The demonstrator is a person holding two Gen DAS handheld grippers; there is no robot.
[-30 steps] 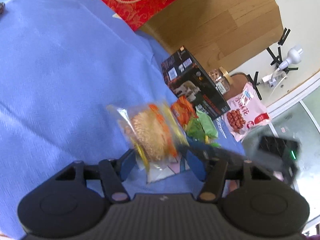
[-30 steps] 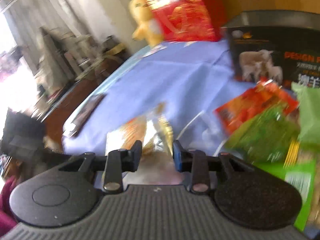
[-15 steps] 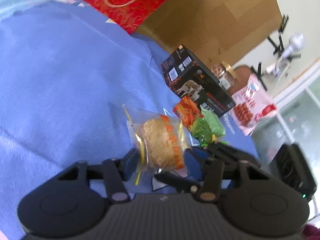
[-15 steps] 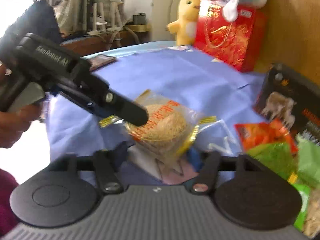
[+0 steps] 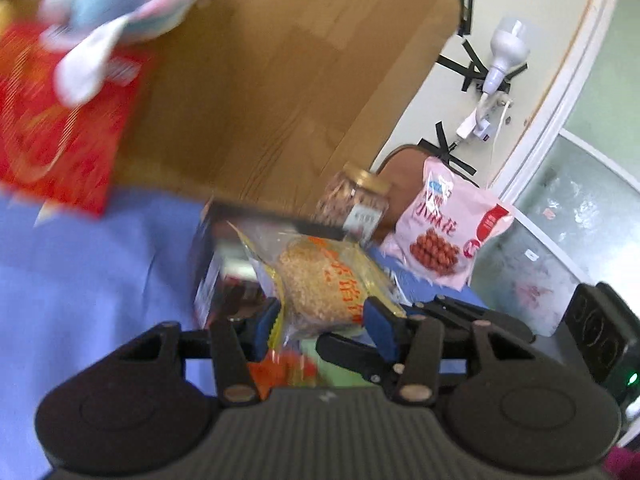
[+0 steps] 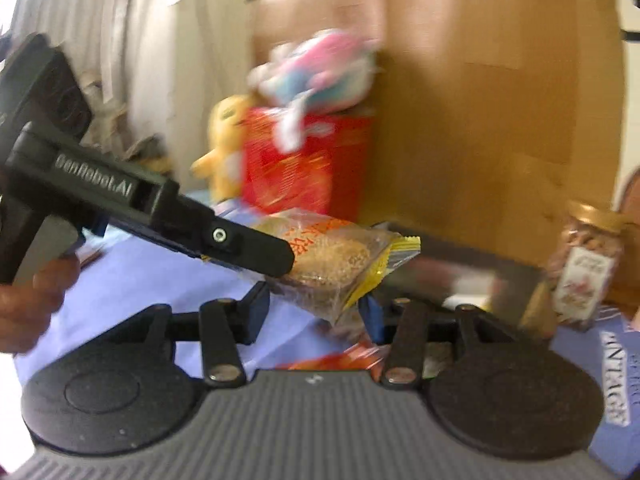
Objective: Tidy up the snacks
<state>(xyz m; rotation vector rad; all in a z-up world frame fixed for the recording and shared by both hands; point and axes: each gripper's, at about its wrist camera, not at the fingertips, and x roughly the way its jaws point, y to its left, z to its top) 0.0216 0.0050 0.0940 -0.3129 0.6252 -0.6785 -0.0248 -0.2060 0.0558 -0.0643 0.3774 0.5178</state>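
Left claw (image 5: 320,326) pinches a crinkly clear packet (image 5: 324,280) of round grainy cake; right claw (image 6: 314,314) gapes beneath.

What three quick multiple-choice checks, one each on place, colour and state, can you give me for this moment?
1. In the left wrist view, what stands right beside the pink snack bag?
A. a yellow plush toy
B. a gold-lidded jar
C. a red gift bag

2. What colour is the cloth on the table?
A. green
B. white
C. blue

3. What state is the cake packet in?
A. lying flat on the cloth
B. held up off the cloth
C. tucked inside the black box

Answers:
1 B: the jar stands next to the bag, in front of the wooden panel.
2 C: the cloth is plain blue.
3 B: the cake packet sits between the pads of the left gripper, above the other snacks.
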